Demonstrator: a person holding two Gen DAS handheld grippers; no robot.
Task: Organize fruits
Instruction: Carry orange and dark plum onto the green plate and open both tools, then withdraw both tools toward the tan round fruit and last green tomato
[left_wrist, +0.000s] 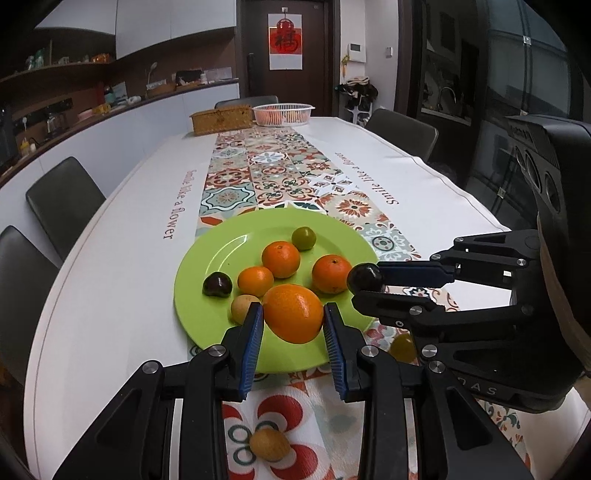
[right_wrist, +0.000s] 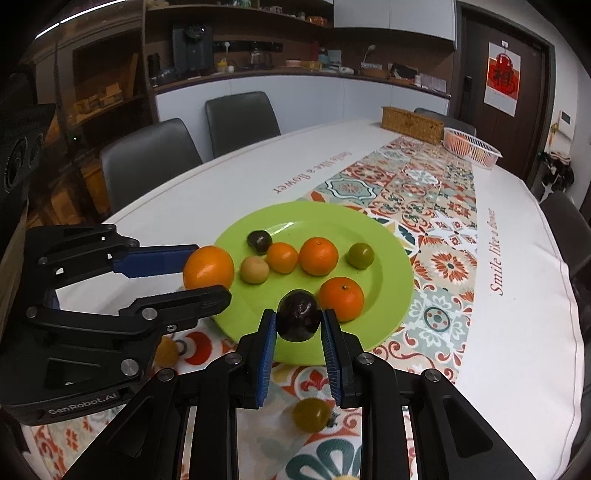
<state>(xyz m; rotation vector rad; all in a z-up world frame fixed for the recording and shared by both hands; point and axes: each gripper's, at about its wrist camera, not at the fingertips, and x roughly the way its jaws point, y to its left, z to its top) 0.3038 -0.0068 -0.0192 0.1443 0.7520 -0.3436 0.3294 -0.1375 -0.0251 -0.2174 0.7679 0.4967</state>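
A green plate (left_wrist: 218, 254) (right_wrist: 391, 280) on the patterned runner holds three small oranges (left_wrist: 280, 258), a dark plum (left_wrist: 217, 283), a green fruit (left_wrist: 303, 238) and a tan fruit (left_wrist: 242, 306). My left gripper (left_wrist: 293, 317) (right_wrist: 207, 275) is shut on a large orange (left_wrist: 293, 312) (right_wrist: 208, 267) above the plate's near edge. My right gripper (right_wrist: 298, 325) (left_wrist: 365, 282) is shut on a dark plum (right_wrist: 298, 315) (left_wrist: 365, 277) above the plate's right edge.
A tan fruit (left_wrist: 269, 443) and a green fruit (right_wrist: 311, 414) lie on the runner in front of the plate. A wicker box (left_wrist: 221, 119) and a white basket (left_wrist: 283, 112) stand at the table's far end. Chairs line both sides.
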